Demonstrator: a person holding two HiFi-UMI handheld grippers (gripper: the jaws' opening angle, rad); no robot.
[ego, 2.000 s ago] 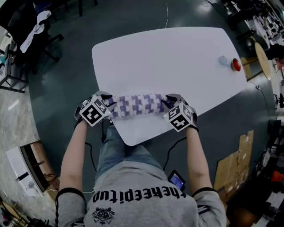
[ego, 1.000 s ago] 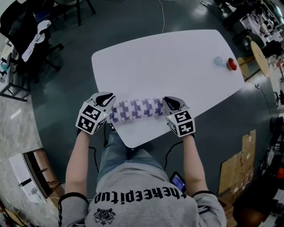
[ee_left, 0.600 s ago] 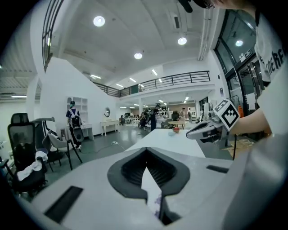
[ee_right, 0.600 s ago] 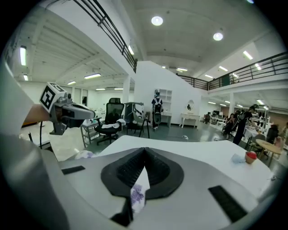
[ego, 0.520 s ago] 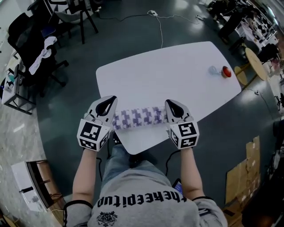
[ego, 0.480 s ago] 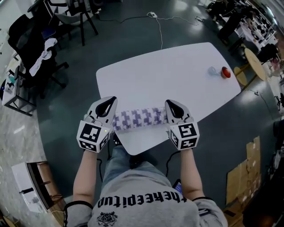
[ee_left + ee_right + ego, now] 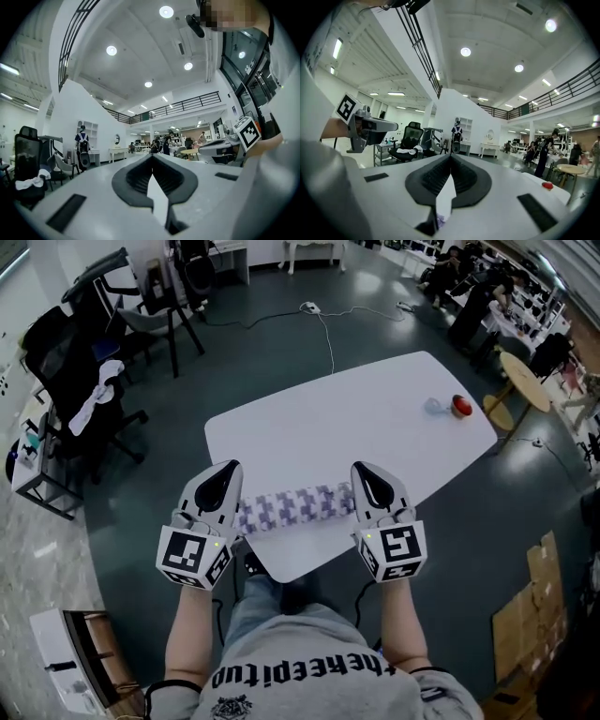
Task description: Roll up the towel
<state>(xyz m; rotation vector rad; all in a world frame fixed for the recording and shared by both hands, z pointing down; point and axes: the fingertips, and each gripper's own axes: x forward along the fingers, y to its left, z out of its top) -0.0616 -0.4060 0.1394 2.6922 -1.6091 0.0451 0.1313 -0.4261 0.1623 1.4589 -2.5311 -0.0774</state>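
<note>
Jaws together, flanking towel (image 7: 293,509); red object (image 7: 460,405), chair (image 7: 70,381) well apart.

Even overhead light, fisheye-warped edges

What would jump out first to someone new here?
A purple-and-white towel, rolled into a log, lies at the near edge of the white table. The left gripper and right gripper flank it in the head view, both shut and empty.

One bench (image 7: 356,418) is carrying one rolled towel (image 7: 292,505), one red button (image 7: 461,406) and one small pale object (image 7: 434,406); two grippers are showing, the left gripper (image 7: 229,470) and the right gripper (image 7: 364,471).
</note>
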